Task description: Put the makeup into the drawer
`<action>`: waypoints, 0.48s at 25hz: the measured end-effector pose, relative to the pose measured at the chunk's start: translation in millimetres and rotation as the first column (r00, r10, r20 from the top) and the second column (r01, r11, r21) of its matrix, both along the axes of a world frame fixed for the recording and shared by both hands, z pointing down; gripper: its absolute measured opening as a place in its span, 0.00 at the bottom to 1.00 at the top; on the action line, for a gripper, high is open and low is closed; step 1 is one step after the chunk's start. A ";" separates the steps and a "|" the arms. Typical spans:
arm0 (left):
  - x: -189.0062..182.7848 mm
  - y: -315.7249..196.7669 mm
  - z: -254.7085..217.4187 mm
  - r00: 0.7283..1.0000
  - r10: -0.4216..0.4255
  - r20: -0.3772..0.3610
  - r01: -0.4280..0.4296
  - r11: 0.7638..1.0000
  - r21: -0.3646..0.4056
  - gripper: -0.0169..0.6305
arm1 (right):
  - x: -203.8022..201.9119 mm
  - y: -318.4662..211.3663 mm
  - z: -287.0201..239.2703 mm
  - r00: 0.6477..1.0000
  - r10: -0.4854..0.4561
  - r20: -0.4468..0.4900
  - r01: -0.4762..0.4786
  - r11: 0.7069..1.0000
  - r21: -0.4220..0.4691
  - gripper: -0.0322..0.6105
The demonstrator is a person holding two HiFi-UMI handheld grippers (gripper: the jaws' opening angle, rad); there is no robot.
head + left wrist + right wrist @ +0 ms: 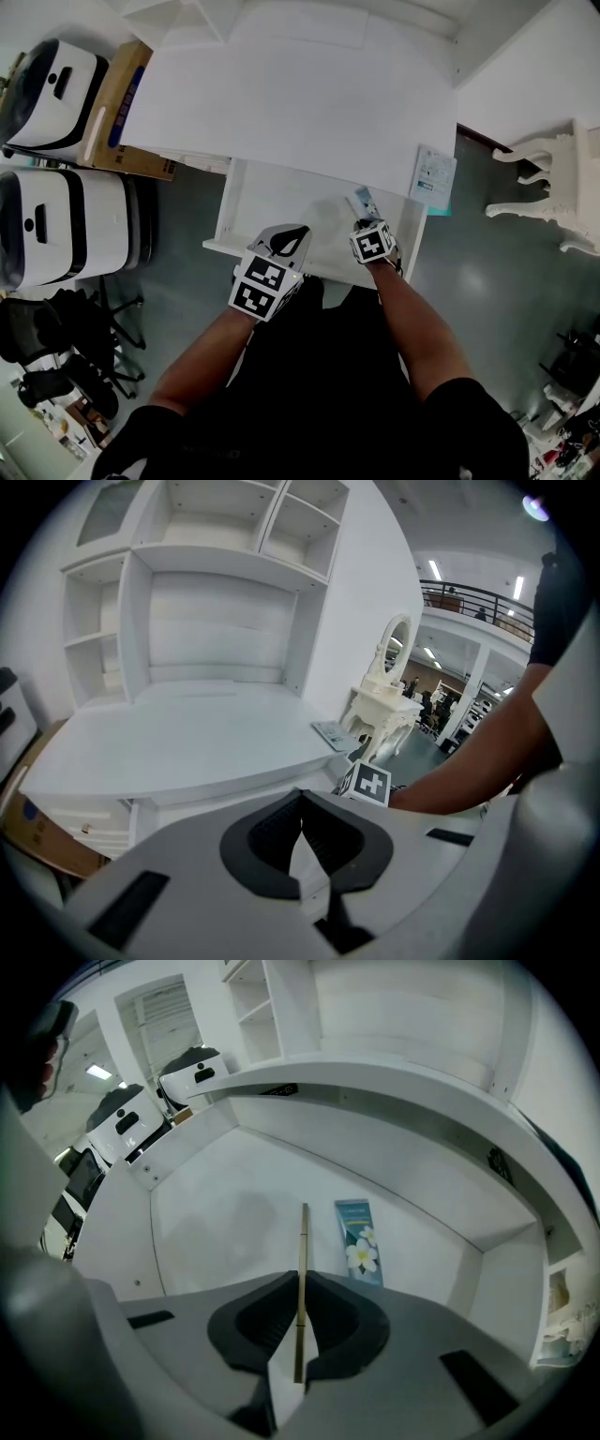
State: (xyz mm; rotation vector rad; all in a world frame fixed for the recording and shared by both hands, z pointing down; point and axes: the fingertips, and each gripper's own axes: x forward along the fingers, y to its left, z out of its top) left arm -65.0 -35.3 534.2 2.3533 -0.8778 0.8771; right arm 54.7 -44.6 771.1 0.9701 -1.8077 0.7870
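The white drawer (281,211) stands pulled out under the white desk (300,94). In it lies a teal packet with a white flower (359,1241), also seen from above as the packet (364,199). My right gripper (301,1283) is inside the drawer (225,1204), pointing steeply down and shut on a thin olive makeup stick (302,1251) that juts out past its tips. In the head view the right gripper (366,223) is at the drawer's right part. My left gripper (300,797) is shut with nothing in it; the left gripper (300,230) hovers over the drawer's front edge.
A printed leaflet (433,175) lies on the desk's right corner. Two white appliances (56,225) and a cardboard box (122,103) stand on the floor at the left. A white ornate table (562,178) is at the right. Shelves (216,536) rise behind the desk.
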 end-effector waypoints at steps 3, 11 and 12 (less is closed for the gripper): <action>-2.8 0.7 1.9 1.000 -0.013 0.003 0.013 1.000 -0.006 0.04 | 1.5 1.8 6.7 1.000 -0.006 -0.015 0.006 1.000 -0.017 0.12; -7.6 4.1 2.7 1.000 -0.028 0.004 0.028 1.000 -0.014 0.04 | 3.3 2.5 14.5 0.999 -0.013 -0.037 0.012 1.000 -0.028 0.12; -8.8 4.5 2.7 1.000 -0.029 0.003 0.029 0.999 -0.015 0.04 | 2.5 2.7 14.2 0.999 -0.010 -0.032 0.009 0.999 -0.032 0.12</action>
